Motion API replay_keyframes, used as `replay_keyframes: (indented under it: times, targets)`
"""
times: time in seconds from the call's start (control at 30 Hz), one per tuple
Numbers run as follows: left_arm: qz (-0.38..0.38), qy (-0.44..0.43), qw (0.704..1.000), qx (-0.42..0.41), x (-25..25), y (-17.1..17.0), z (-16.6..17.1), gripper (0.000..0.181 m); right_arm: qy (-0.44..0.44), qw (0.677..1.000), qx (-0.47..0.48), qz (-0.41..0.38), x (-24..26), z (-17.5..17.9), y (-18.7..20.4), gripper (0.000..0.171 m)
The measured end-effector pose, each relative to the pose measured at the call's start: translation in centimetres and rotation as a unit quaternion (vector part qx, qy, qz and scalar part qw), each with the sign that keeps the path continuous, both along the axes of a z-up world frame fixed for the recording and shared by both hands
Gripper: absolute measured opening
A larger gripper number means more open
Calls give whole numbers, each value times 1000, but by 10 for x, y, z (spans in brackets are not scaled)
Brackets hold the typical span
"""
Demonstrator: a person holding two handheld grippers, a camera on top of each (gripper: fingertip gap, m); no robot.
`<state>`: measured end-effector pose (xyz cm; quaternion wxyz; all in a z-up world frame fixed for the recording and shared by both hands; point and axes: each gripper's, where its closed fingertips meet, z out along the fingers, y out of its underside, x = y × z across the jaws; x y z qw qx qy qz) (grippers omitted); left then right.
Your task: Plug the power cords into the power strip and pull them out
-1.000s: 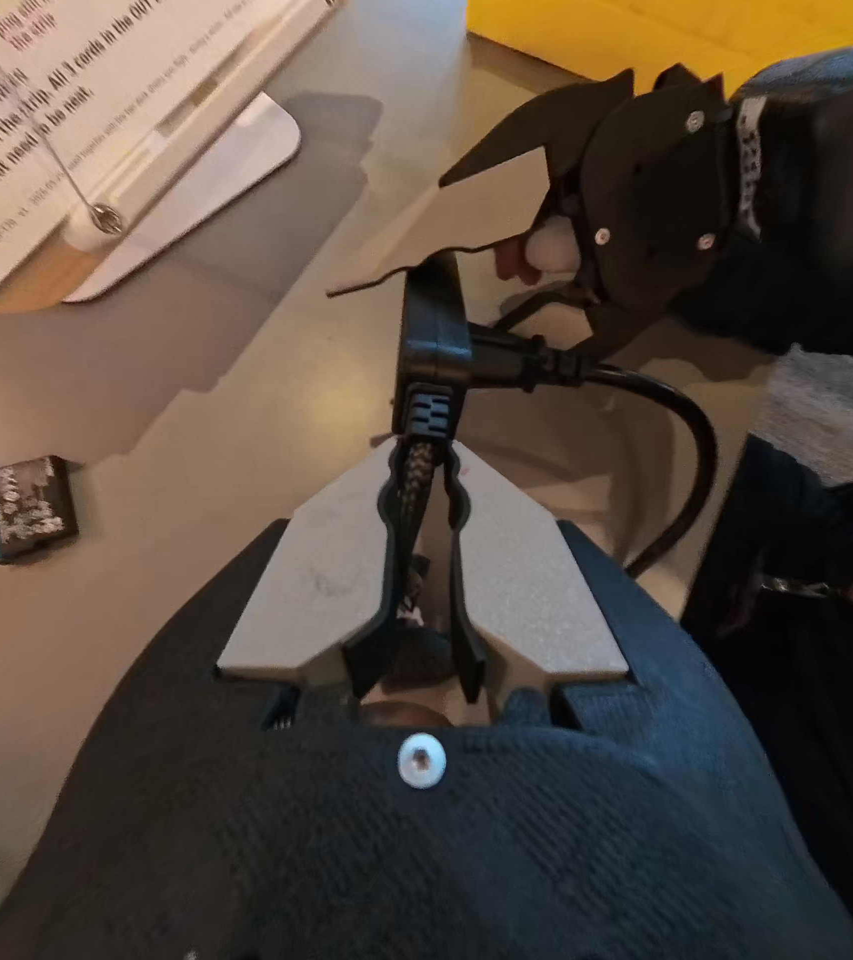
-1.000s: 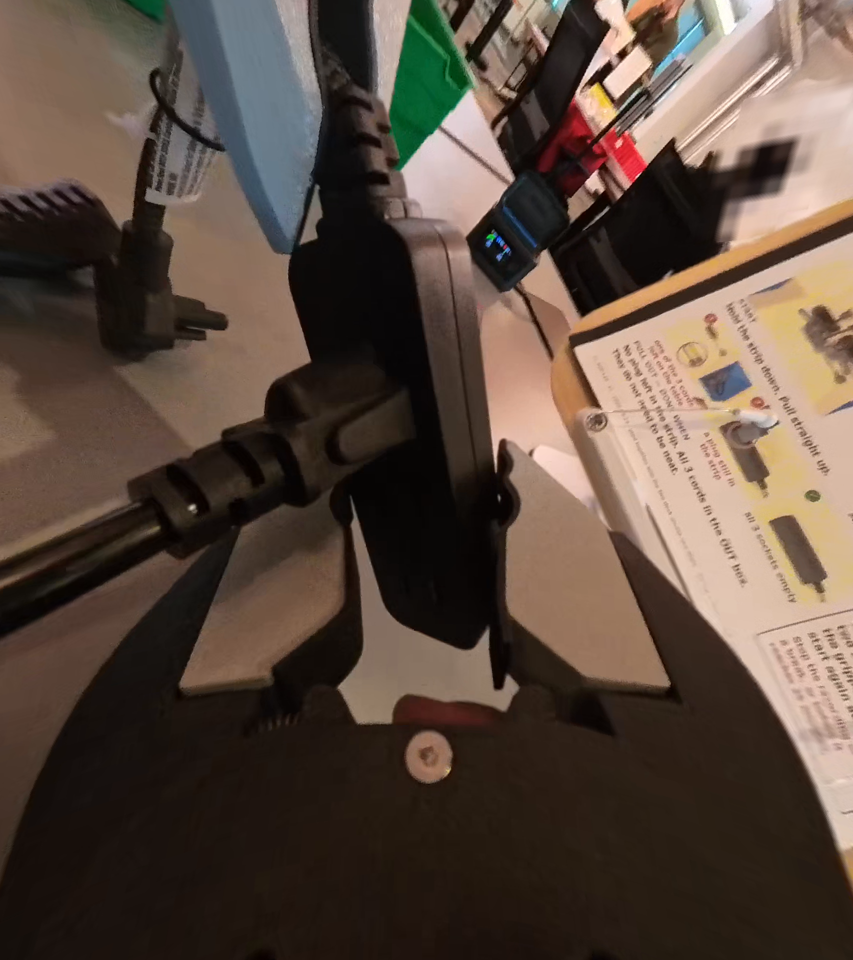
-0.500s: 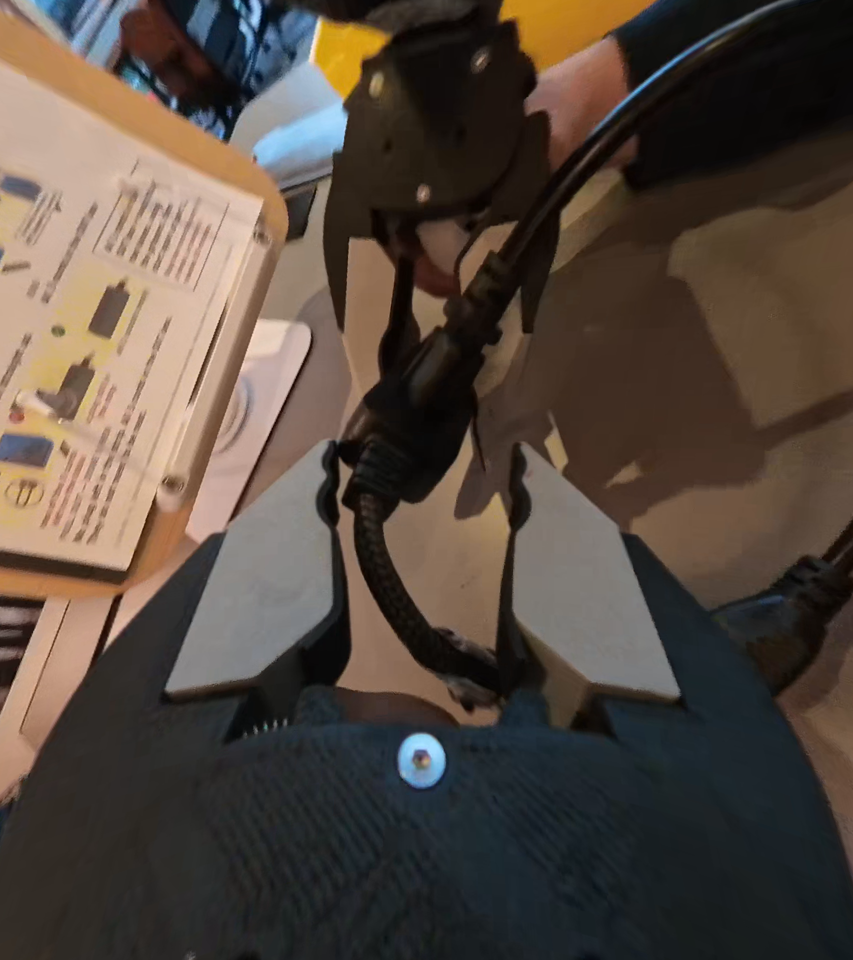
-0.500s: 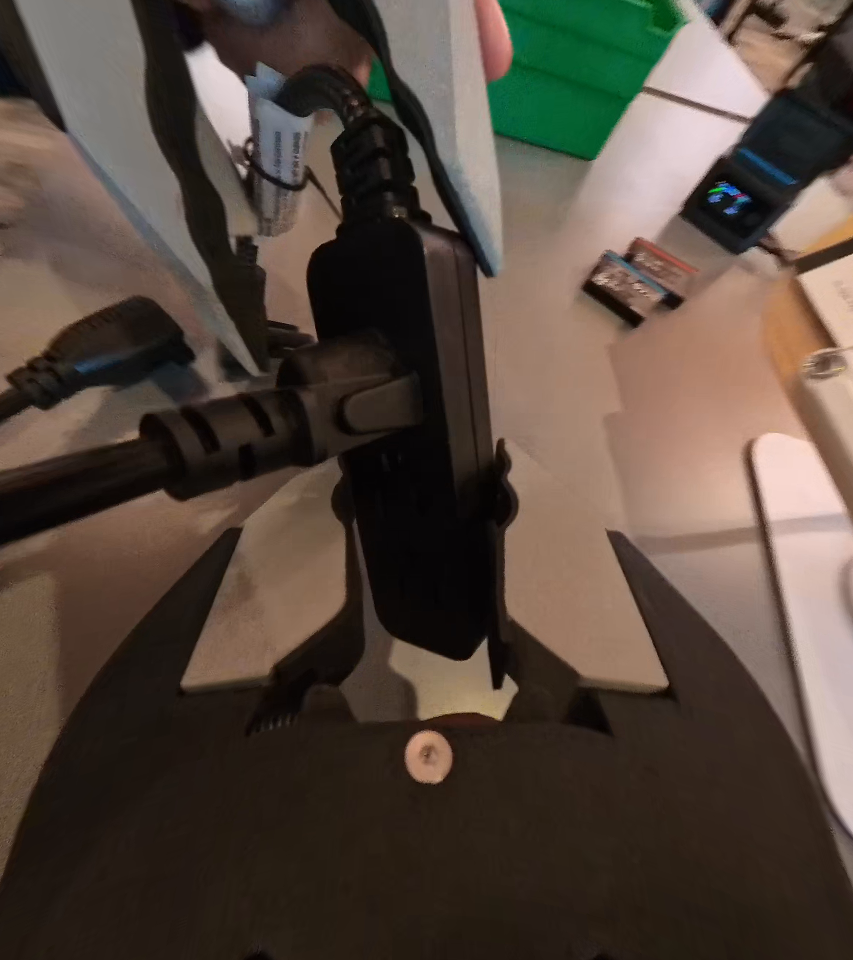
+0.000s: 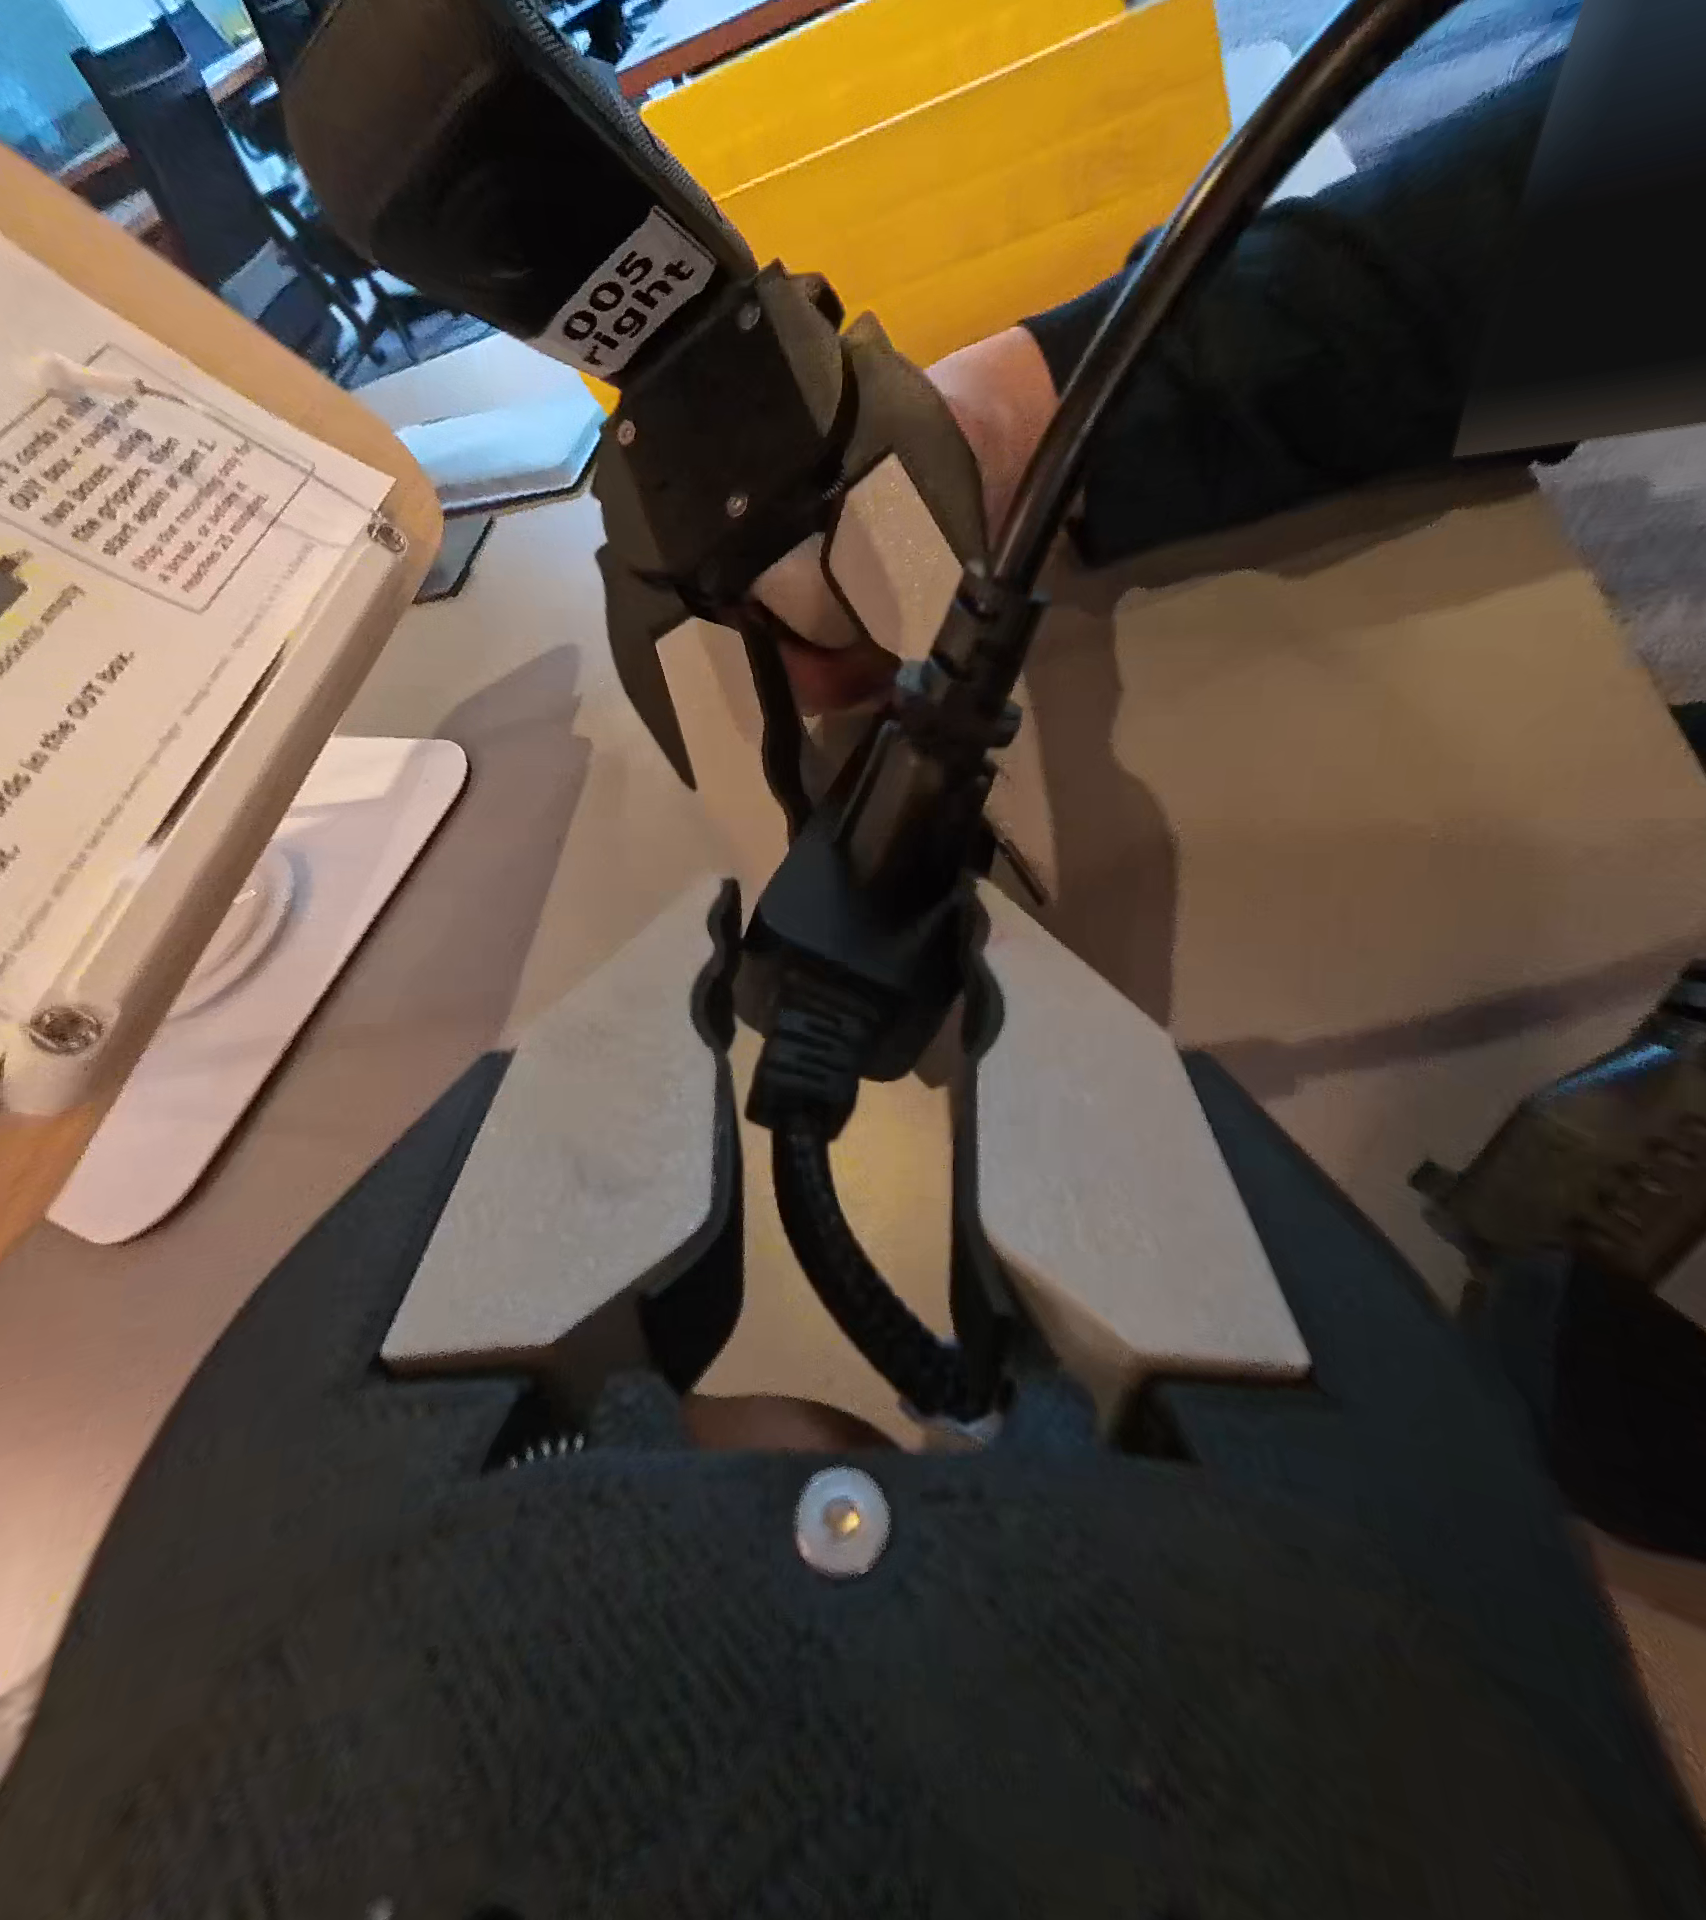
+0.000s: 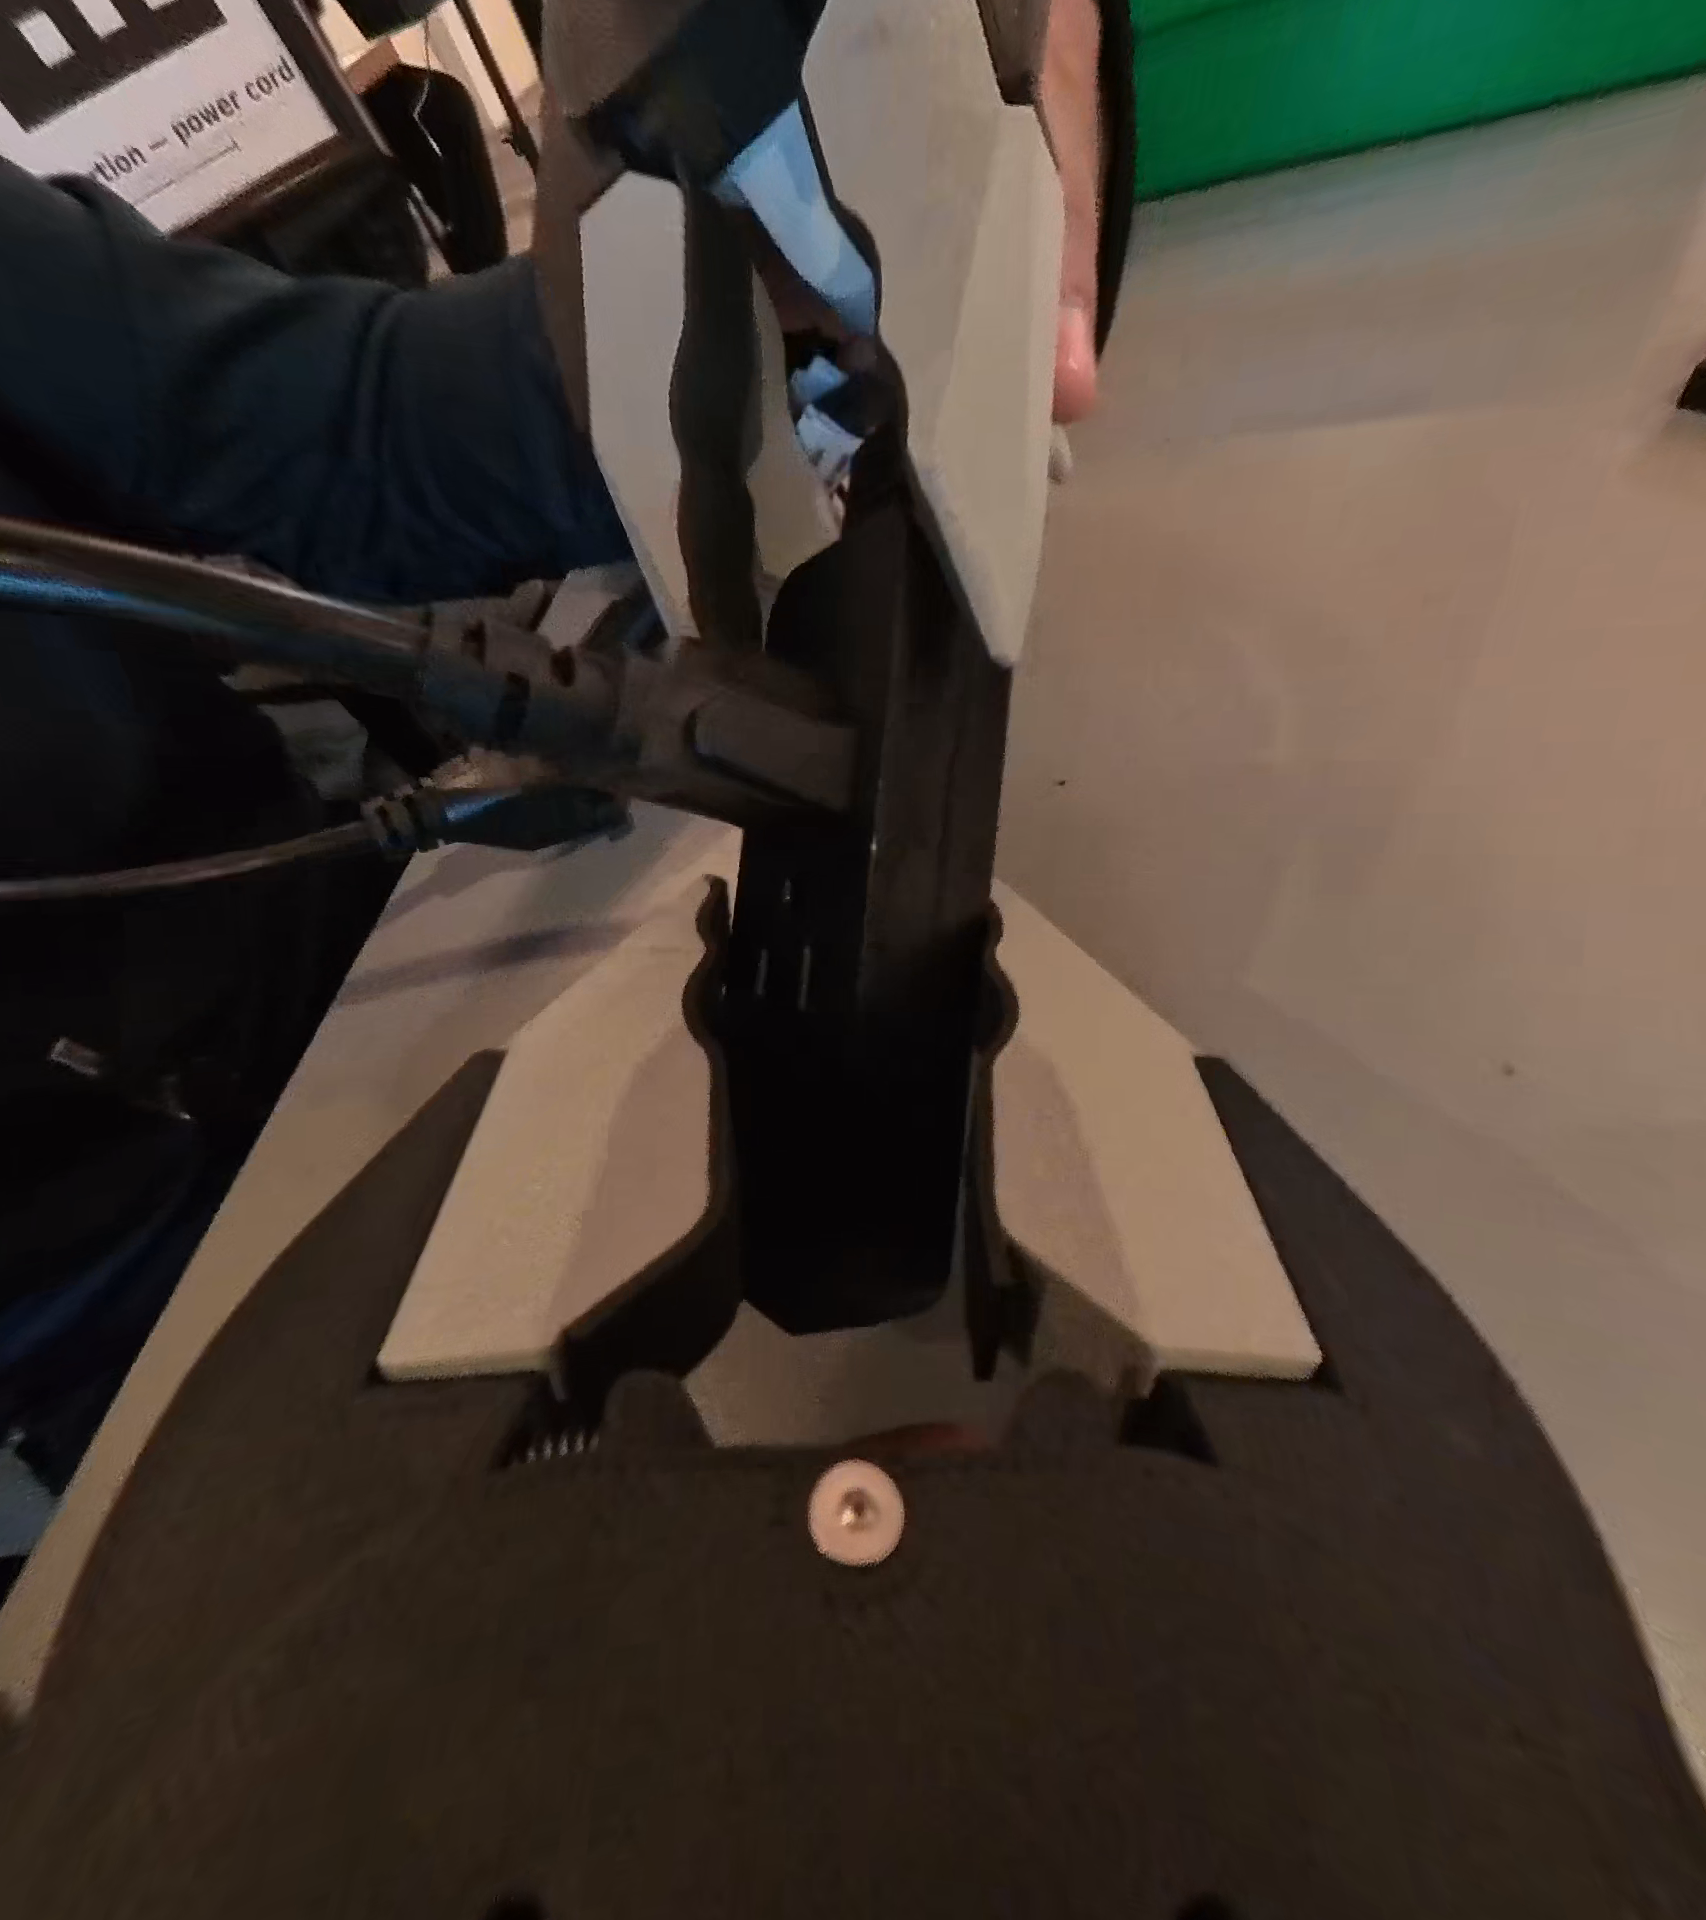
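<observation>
Both grippers' jaws clamp the slim black plastic power strip [image 6: 870, 1091]; one thick black power cord [image 6: 620, 717] remains plugged, awaiting removal.

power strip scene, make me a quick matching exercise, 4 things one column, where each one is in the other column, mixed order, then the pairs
1. power strip
2. plugged power cord
3. loose plug
4. instruction board

A. lying on the table at right, left wrist view
B. clamped at both ends by the two grippers
C. standing at left, left wrist view
D. seated in the strip's face

Pairs: 1-B, 2-D, 3-A, 4-C
</observation>
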<state>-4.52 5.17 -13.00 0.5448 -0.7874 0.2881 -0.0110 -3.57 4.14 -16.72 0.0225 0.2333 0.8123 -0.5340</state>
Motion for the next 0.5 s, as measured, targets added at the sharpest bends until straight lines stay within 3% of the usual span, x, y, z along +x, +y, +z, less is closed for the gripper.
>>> replay_keyframes:
  times: [0.13, 0.23, 0.33, 0.5]
  targets:
    - [12, -2, 1000, -3, -2, -1, -2, 43, -10, 1000, -11, 0, -1, 2, 1, 43]
    - [23, 19, 999, -23, -5, -2, -11, 57, -9, 999, -52, 4, 1, 13, 2, 41]
    - [20, 19, 1000, -12, -2, 2, -10, 53, -41, 992, -116, 26, 6, 27, 3, 28]
    - [7, 34, 999, 4, 3, 5, -8, 49, -33, 995, -91, 19, 5, 21, 3, 27]
